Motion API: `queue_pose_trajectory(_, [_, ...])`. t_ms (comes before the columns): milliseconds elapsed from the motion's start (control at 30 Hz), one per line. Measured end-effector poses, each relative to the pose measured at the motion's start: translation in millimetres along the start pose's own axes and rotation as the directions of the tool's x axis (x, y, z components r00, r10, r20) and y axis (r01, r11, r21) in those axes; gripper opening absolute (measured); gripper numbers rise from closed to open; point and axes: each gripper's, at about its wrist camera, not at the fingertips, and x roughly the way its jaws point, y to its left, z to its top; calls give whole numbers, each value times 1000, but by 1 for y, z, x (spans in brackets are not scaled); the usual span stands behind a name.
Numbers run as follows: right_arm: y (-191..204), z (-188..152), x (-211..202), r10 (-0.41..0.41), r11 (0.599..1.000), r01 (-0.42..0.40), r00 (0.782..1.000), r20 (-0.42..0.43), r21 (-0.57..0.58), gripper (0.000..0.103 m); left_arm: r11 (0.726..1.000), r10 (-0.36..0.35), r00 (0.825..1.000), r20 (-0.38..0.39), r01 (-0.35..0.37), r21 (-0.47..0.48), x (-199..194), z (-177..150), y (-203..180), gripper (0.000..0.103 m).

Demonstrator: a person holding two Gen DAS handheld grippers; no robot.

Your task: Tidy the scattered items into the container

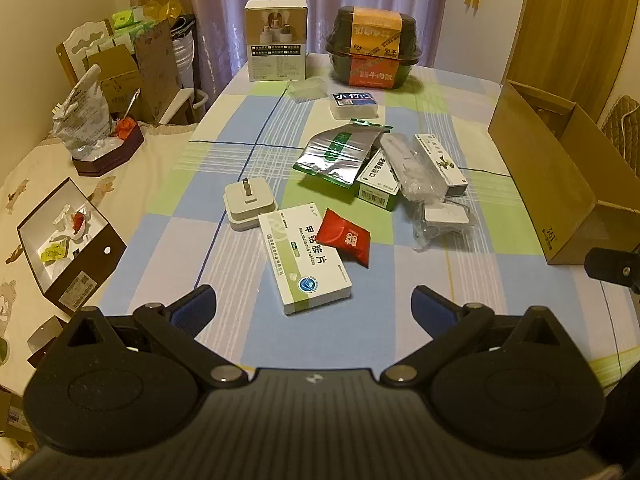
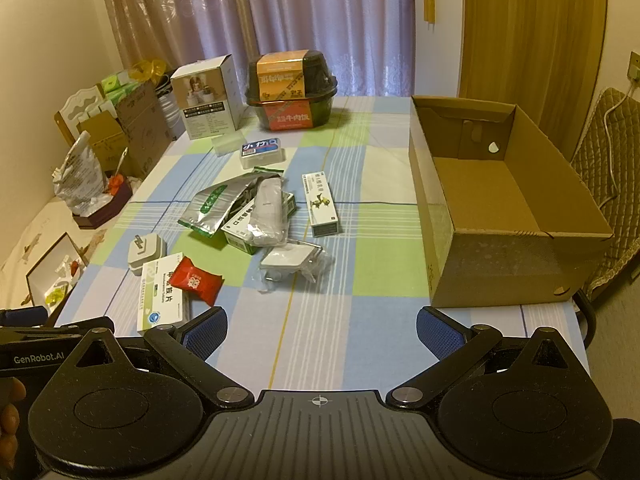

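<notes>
Scattered items lie mid-table on the checked cloth: a white-green tablet box (image 1: 306, 258) (image 2: 162, 298) with a red sachet (image 1: 346, 238) (image 2: 196, 280) leaning on it, a white plug adapter (image 1: 250, 204) (image 2: 146, 252), a silver foil pouch (image 1: 340, 152) (image 2: 218, 204), a long white box (image 1: 440, 164) (image 2: 321, 204), a green-white box (image 1: 378, 182) and a bagged white device (image 1: 446, 216) (image 2: 292, 260). The brown cardboard box (image 2: 504, 200) (image 1: 540, 168) stands open and empty at the right. My left gripper (image 1: 314, 306) hangs open just before the tablet box. My right gripper (image 2: 322, 334) is open over bare cloth.
At the table's far end stand a white product box (image 1: 276, 40), a black-orange meal tub (image 1: 372, 48) and a small blue-labelled case (image 1: 354, 104). Left of the table lies a surface with an open shoebox (image 1: 68, 244) and clutter. A padded chair (image 2: 608, 168) sits right of the cardboard box.
</notes>
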Motion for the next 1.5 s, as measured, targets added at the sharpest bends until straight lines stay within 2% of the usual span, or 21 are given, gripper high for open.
queue_pose_trajectory(1500, [4,3,6,-4,1000,3,1000,-30,-28,103,1000,-18,1000,-25,18,-9,6,-1,-1,102])
